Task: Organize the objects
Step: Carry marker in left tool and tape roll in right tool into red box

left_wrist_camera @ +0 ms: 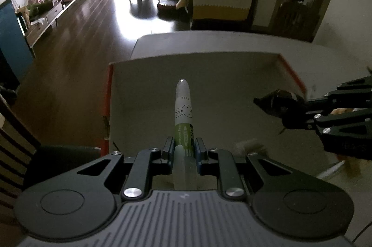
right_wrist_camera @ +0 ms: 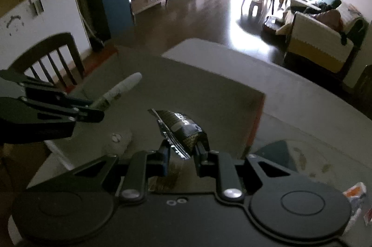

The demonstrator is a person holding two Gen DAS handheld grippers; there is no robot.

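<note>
So both grippers were loaded and hanging over the box. Left gripper (left_wrist_camera: 184,150) was clamped on a pen (left_wrist_camera: 183,114), held by its rear half w/ the capped end poking straight fwd over the box (left_wrist_camera: 232,65), prob so it could just be lowered or let go inside. Right gripper (right_wrist_camera: 182,149) was pinched shut on a dark foil packet (right_wrist_camera: 183,128), grabbed near its bottom edge so most of it stuck up free, crumpled and tilted left. Looked to me like both were about to be dropped into the box, i.e. mid-task, neither item set down yet.

Farther out: the box sat on a grey table (left_wrist_camera: 209,42), orange-red on its side walls, inside looked mostly bare from these angles.

View diffs: left cam showed the pen's rabbit print and green label, and the right gripper only side-on at the right edge w/ the packet as a dark blob. Right cam showed the packet's print and shiny creases properly, plus a small pale blurry thing (right_wrist_camera: 119,138) lying under the grippers (couldn't tell what), a chair (right_wrist_camera: 50,56) past the left gripper, and some orange-and-white wrapper (right_wrist_camera: 355,194) on the table at far right. Couldn't make out either of those last two in the left cam.
</note>
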